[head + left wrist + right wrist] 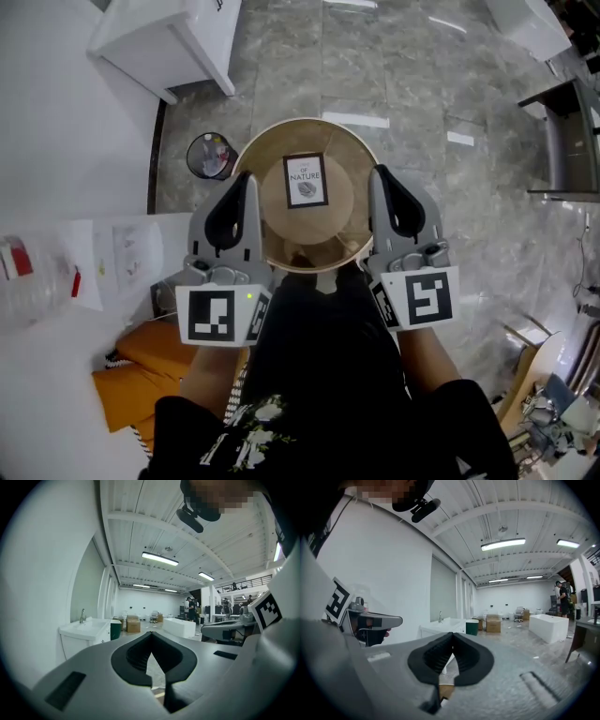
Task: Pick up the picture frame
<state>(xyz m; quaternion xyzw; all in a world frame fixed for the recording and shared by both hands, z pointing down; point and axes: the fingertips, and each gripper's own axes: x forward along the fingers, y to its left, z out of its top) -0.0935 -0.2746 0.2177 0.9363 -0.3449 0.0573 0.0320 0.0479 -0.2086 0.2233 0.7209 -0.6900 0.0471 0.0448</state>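
the step in hand is the approach: the picture frame [306,179] lies flat near the middle of the round wooden desk [349,148], well clear of its edge all round, and nothing touches it yet. the left claw [247,178] and the right claw [378,172] hang over the left and right edges of the desk, pointing about level, with the frame between them but apart from both. in the left gripper view the left claw [151,635] has its pads together on nothing; the right gripper view shows the right claw [452,636] likewise closed and empty.

the next move probably calls for spreading one claw, tipping it down and bringing it in from the edge toward a side of the frame. a flat-lying frame offers only a thin border to pinch.

the desk seems to have a raised rim, which may hinder a low sideways entry; coming from above looks freer. a dark bin [210,156] stands on the floor [422,112] just off the desk's far left edge. beyond the far and right edges the floor is open.
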